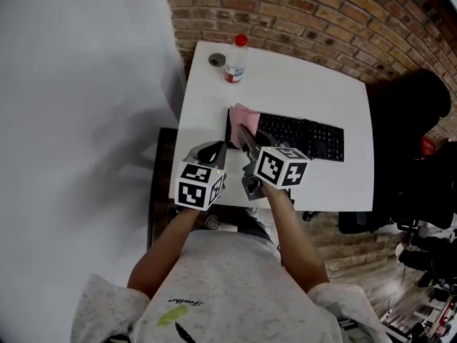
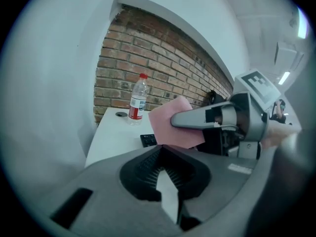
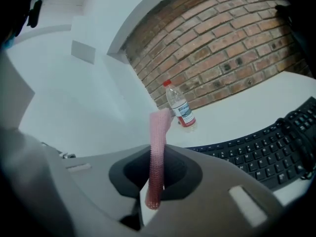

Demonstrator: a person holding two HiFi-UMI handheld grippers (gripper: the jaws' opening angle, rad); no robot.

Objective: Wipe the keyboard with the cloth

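Head view shows the right gripper (image 1: pixel 243 131) clamped on a thin pink square cloth (image 1: pixel 246 113), held upright at the left end of the flat black keyboard (image 1: pixel 307 136) on the white square table (image 1: pixel 314 91). Right gripper view confirms the cloth (image 3: pixel 158 147) is pinched edge-on between the jaws. The left gripper (image 2: pixel 163 162) hovers just beside it, jaws drawn together with nothing between them. A clear plastic bottle with a red cap (image 1: pixel 235 61) stands near the table's far edge.

Head view: overhead, steeply down on tabletop (image 1: pixel 285 84). Left gripper view, right gripper view: low, close over tabletop, facing brick wall (image 2: pixel 148 58). All three share bottle (image 2: pixel 138 98), keyboard (image 3: pixel 252 154).
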